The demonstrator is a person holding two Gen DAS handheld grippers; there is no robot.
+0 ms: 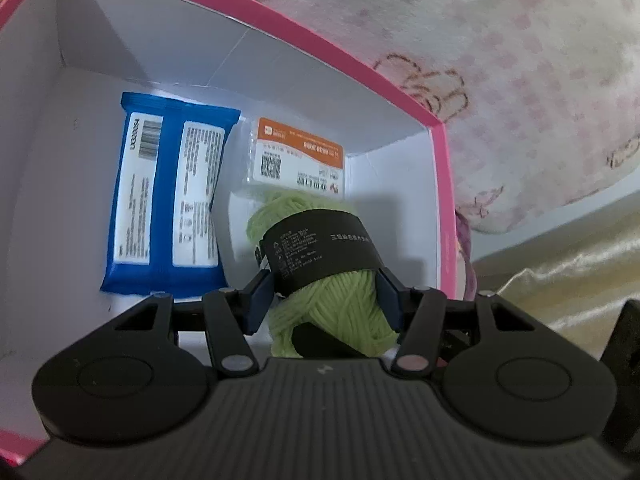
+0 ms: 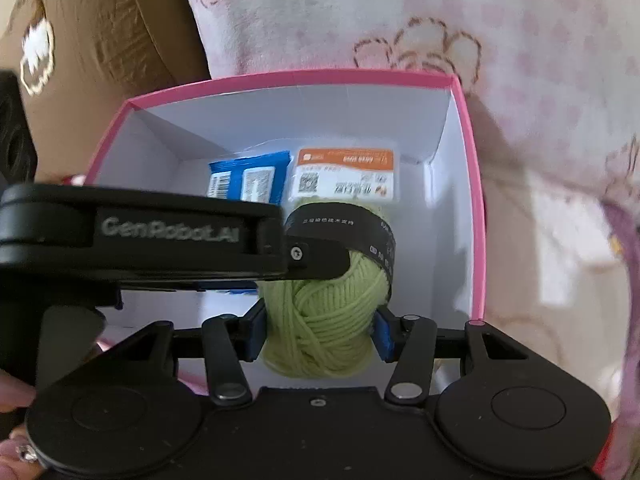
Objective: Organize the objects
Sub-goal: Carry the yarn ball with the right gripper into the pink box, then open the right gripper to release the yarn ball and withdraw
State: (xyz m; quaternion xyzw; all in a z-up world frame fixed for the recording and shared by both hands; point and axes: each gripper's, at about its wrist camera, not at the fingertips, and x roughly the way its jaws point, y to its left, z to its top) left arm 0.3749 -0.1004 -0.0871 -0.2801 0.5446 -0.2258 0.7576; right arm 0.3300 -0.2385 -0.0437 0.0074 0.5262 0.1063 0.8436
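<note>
A green yarn ball (image 1: 336, 312) with a black paper band sits low inside a pink box with white walls (image 1: 256, 56). My left gripper (image 1: 322, 300) is shut on the yarn ball, one pad on each side of the band. My right gripper (image 2: 320, 332) is shut on the same yarn ball (image 2: 320, 320) at its lower half. The left gripper's body (image 2: 168, 236) crosses the right wrist view and touches the band. A blue packet (image 1: 168, 196) and a clear packet with an orange label (image 1: 298, 156) lie flat on the box floor behind the yarn.
The pink box (image 2: 476, 200) rests on a pink flowered bedcover (image 2: 400, 12). A brown cardboard box (image 2: 100, 28) stands at the far left. A shiny gold fabric (image 1: 568, 272) lies to the right of the box.
</note>
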